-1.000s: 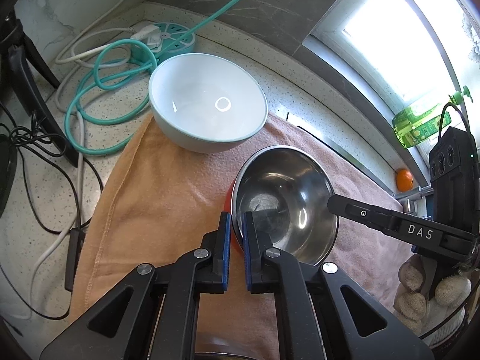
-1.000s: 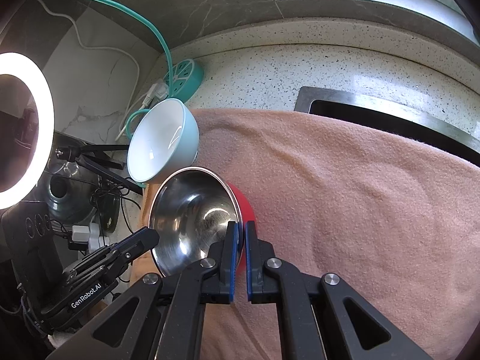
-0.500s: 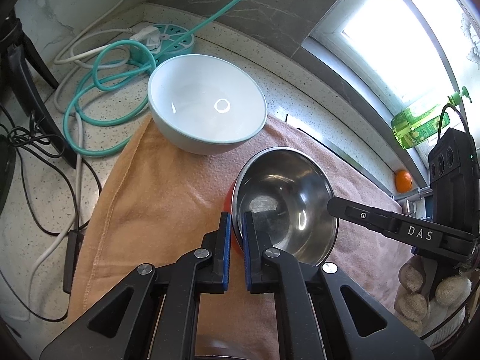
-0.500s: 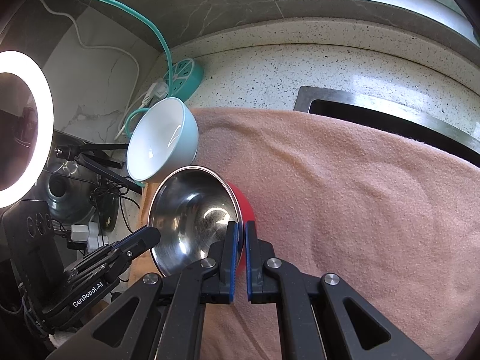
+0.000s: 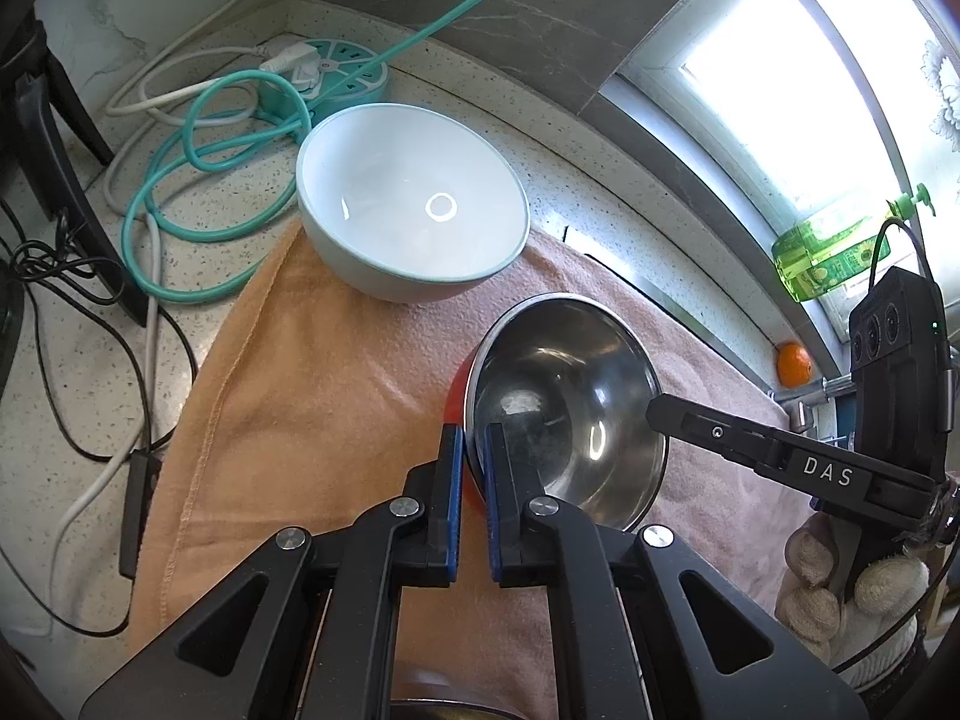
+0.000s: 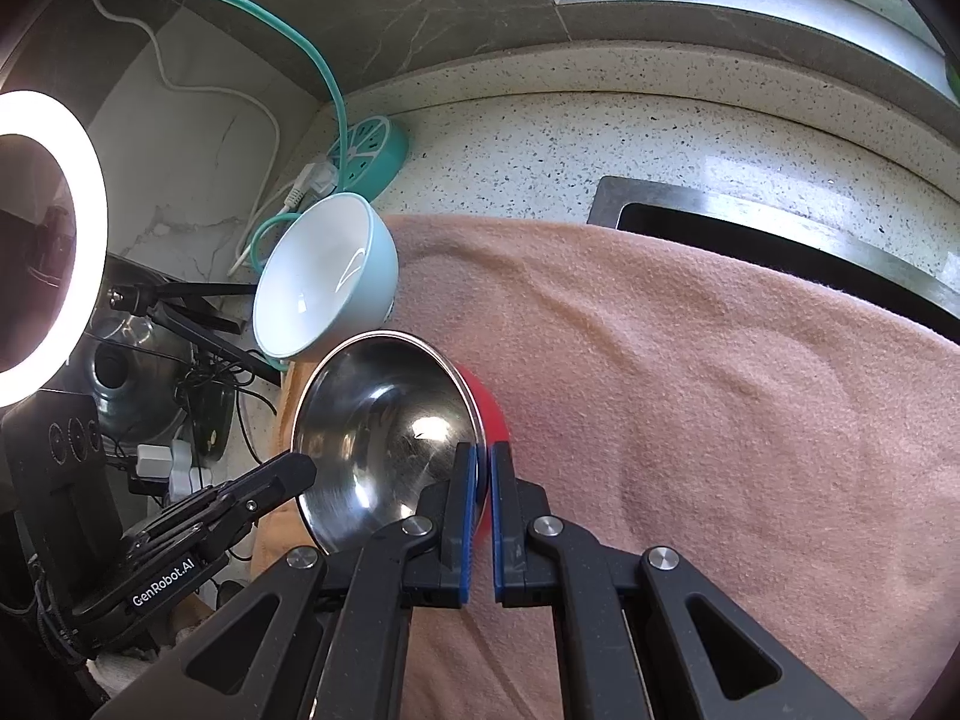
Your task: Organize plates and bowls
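Observation:
A steel bowl with a red outside (image 5: pixel 570 414) (image 6: pixel 390 432) is held above the pink towel (image 5: pixel 312 396) (image 6: pixel 690 396). My left gripper (image 5: pixel 473 456) is shut on its near rim. My right gripper (image 6: pixel 480 474) is shut on the opposite rim and also shows in the left wrist view (image 5: pixel 660 414). A white bowl with a pale blue outside (image 5: pixel 414 210) (image 6: pixel 327 282) stands on the towel's far corner, beyond the steel bowl and apart from it.
A teal power strip (image 5: pixel 336 72) with coiled teal and white cables (image 5: pixel 198 168) lies behind the white bowl. A ring light (image 6: pixel 42 240) and tripod stand at the left. A sink edge (image 6: pixel 780 240), a green bottle (image 5: pixel 834 252) and an orange (image 5: pixel 795 363) are at the right.
Both grippers have kept hold of the steel bowl. The white bowl has slid slightly lower in the left wrist view, so the held bowl has drifted a little towards it.

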A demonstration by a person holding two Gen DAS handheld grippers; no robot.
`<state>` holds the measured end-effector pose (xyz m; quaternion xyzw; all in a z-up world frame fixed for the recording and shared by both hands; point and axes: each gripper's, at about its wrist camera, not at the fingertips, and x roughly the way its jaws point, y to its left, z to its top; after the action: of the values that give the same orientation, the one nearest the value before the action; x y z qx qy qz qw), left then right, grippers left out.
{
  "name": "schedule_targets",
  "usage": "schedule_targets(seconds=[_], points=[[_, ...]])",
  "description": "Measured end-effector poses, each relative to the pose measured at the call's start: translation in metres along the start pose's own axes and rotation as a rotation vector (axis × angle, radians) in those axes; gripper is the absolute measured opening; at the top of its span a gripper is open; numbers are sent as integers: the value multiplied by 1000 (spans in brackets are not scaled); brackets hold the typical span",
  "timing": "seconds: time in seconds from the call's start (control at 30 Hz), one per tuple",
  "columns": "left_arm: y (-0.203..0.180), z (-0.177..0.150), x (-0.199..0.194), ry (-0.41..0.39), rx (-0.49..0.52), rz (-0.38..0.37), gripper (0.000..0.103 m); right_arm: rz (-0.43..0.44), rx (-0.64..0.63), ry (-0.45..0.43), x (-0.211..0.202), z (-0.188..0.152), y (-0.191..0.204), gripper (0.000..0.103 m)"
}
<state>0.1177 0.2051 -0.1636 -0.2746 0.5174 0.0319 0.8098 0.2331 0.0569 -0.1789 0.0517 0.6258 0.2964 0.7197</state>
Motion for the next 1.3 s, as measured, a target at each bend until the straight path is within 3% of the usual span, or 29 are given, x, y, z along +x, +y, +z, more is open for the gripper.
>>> schedule_targets(seconds=[1.3], points=[[-12,-22,-48,-53,58,-43,5,14,-2,-56,-48,-29,21,4]])
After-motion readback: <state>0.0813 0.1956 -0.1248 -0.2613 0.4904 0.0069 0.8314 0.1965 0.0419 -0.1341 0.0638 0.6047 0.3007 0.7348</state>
